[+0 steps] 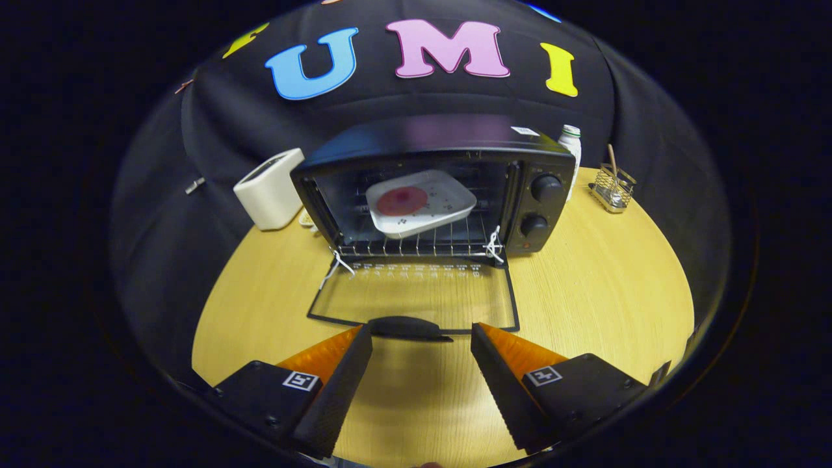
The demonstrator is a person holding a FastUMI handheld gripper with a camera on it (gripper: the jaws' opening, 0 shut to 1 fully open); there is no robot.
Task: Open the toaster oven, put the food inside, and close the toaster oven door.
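Note:
A black toaster oven (448, 146) stands at the far side of the round wooden table (604, 286). Its glass door (416, 302) lies folded down flat toward me, and the door's dark handle (408, 327) sits just ahead of my fingertips, roughly between them. Inside, on the wire rack (416, 246), rests a white square plate (422, 201) carrying a round pinkish piece of food (403, 200). My gripper (422, 341) is open, with its fingers spread wide over the table and nothing between them.
A white toaster (270, 188) stands left of the oven. Right of the oven are a white bottle (572, 146) and a small wire holder (612, 188) with a stick in it. Two knobs (546, 188) sit on the oven's right panel.

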